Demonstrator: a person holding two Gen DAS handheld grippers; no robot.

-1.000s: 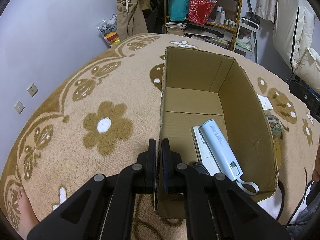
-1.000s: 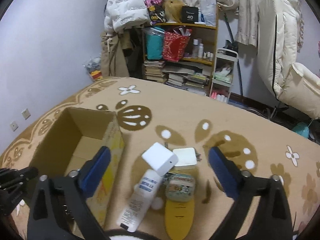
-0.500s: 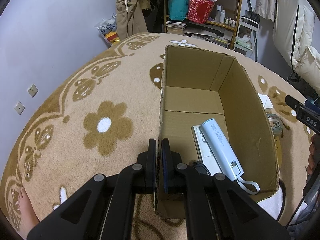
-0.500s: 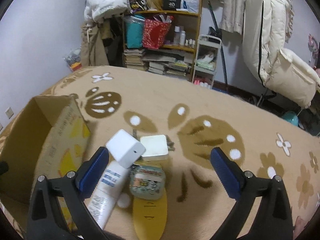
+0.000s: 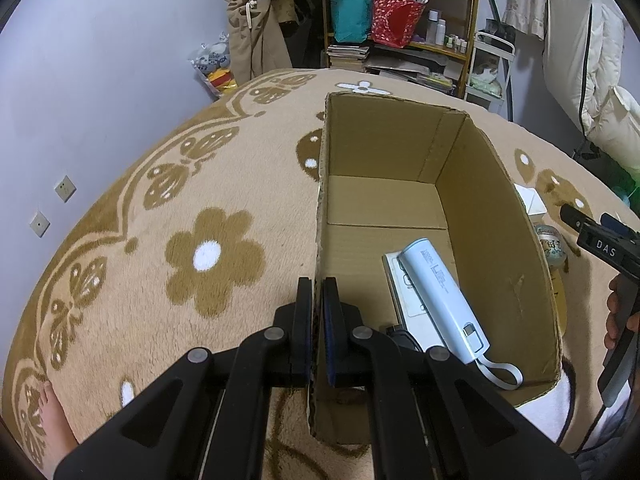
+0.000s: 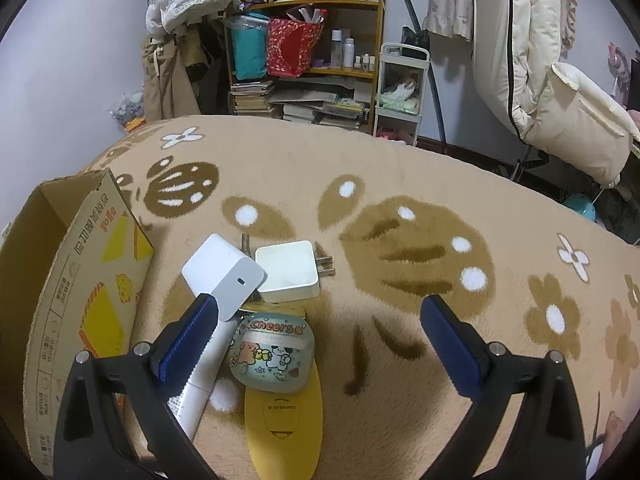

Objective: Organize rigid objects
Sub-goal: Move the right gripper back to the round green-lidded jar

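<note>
My left gripper (image 5: 318, 308) is shut on the near left wall of the open cardboard box (image 5: 400, 152). Inside the box lie a pale blue power bank (image 5: 440, 300) with a strap and a flat white item (image 5: 396, 284) under it. My right gripper (image 6: 316, 320) is open above a small pile on the rug beside the box (image 6: 72, 288): two white chargers (image 6: 224, 274) (image 6: 288, 270), a "cheers" tin (image 6: 272, 352), a white tube (image 6: 200, 380) and a yellow flat piece (image 6: 284, 420). The right gripper (image 5: 600, 240) also shows at the left wrist view's right edge.
A beige flower-patterned rug (image 6: 400, 208) covers the surface. Behind it stand a cluttered wooden shelf (image 6: 320, 40), a white cart (image 6: 400, 92) and hanging coats (image 6: 520, 40). A person's bare foot (image 5: 52, 412) rests at the rug's lower left. The wall (image 5: 100, 60) is on the left.
The right gripper has dropped lower and come closer over the pile of items, which now looks larger. The left gripper and the box have not moved.
</note>
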